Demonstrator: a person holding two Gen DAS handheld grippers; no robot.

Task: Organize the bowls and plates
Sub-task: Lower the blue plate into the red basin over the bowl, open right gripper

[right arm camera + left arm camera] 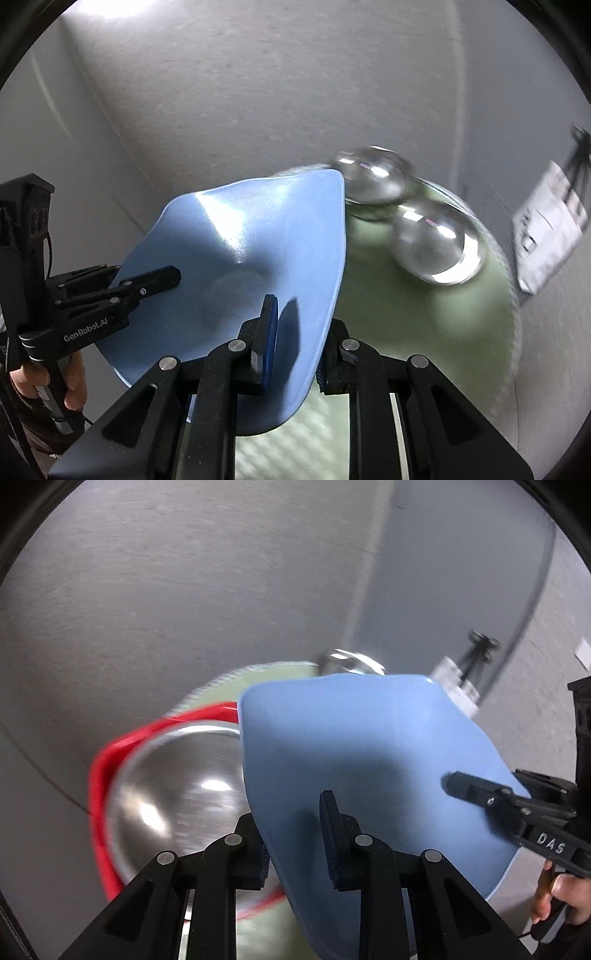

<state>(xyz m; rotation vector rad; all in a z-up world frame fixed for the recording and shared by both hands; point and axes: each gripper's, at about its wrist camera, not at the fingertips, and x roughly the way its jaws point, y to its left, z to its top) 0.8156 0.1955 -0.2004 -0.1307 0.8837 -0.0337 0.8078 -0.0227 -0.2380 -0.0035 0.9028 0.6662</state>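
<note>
A blue square plate [369, 768] is held in the air between both grippers, tilted. My left gripper [295, 834] is shut on its near edge; it shows in the right wrist view [155, 284] on the plate's left rim. My right gripper [299, 343] is shut on the plate's [251, 258] other edge and shows in the left wrist view [469, 786]. Below lies a large steel bowl [177, 805] in a red plate [107, 786]. Two small steel bowls [436, 243] [373, 181] lie upside down on the green mat [424, 317].
The round green mat [229, 686] lies on a grey floor [147, 609]. A white paper bag [550, 225] and a black tripod [480, 650] stand off to the right. The views are motion-blurred.
</note>
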